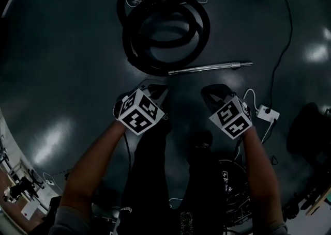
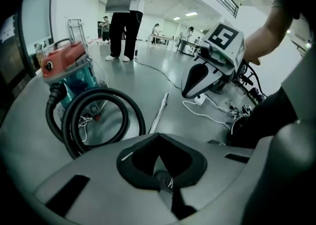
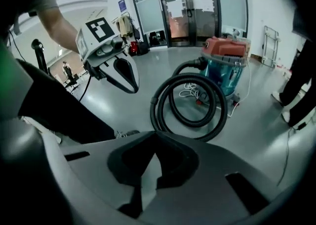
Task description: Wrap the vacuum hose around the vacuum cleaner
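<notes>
The vacuum cleaner (image 2: 66, 68), with a red lid and a teal drum, stands on the grey floor. Its black ribbed hose (image 1: 165, 32) lies coiled in loops in front of it, and the hose (image 3: 190, 105) rests against the drum. A metal wand (image 1: 209, 67) lies on the floor just beyond the coil. My left gripper (image 1: 156, 93) and right gripper (image 1: 214, 94) hang side by side above the floor, short of the wand. Both are shut with nothing between the jaws. Neither touches the hose.
A white power block (image 1: 268, 113) with a white cord lies right of my right gripper. A black cable (image 1: 283, 43) runs along the floor at the right. A person (image 2: 126, 16) stands behind the vacuum cleaner. Glass doors (image 3: 190, 6) close the far wall.
</notes>
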Demonstrator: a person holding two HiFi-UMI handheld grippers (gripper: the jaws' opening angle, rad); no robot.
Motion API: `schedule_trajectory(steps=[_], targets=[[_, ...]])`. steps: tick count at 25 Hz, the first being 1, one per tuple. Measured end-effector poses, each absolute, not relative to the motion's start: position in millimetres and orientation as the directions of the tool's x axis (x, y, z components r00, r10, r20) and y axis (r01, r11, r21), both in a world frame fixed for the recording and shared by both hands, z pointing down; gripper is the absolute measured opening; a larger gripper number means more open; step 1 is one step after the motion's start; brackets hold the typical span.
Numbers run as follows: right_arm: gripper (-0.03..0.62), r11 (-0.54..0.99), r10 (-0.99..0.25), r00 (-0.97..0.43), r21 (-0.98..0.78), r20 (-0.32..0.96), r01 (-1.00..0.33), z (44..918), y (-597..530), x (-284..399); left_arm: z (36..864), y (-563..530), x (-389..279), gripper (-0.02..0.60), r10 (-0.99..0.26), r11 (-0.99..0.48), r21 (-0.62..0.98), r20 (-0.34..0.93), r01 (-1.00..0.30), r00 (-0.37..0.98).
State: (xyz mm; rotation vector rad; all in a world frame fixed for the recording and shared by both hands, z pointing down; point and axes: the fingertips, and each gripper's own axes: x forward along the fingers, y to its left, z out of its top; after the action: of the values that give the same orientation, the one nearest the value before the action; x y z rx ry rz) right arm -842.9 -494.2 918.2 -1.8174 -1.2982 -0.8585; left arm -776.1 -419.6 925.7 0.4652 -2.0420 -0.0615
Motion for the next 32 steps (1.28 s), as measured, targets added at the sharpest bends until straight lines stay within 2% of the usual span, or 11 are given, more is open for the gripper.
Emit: schedule_trajectory(steps=[6, 12, 19, 24, 29, 32], targets=[[0.006, -0.09, 0.561, 0.244, -0.234, 0.791, 0.968, 779, -462, -821, 786, -397, -780, 0.008, -0.343, 0.938, 0.305, 0.759, -0.162, -0.553], [0.006, -0.136, 0.641, 0.239, -0.198, 0.73, 0.971, 637, -443, -781, 641, -386, -762, 0.008, -0.238, 0.971, 0.194, 0.727, -0.139, -0.645], [0.006, -0.16, 0.741, 0.244, -0.188, 0.626, 0.969, 510, -460, -719, 497, -410, -719, 0.008, -0.145, 0.989, 0.13, 0.673, -0.076, -0.726], [0.006, -0.19, 0.804, 0.246, -0.157, 0.542, 0.969, 434, -465, -684, 419, -421, -673, 0.008, -0.06, 0.994, 0.108, 0.612, 0.009, -0.789], [0.006, -0.159, 0.896, 0.232, -0.212, 0.38, 0.964, 356, -444, -666, 361, -413, -635, 0.008, 0.042, 0.992, 0.078, 0.526, 0.097, -0.849], [0.006, -0.158, 0.921, 0.211, -0.181, 0.327, 0.971, 321, -427, -647, 330, -401, -615, 0.008, 0.09, 0.991, 0.051, 0.46, 0.127, -0.883]])
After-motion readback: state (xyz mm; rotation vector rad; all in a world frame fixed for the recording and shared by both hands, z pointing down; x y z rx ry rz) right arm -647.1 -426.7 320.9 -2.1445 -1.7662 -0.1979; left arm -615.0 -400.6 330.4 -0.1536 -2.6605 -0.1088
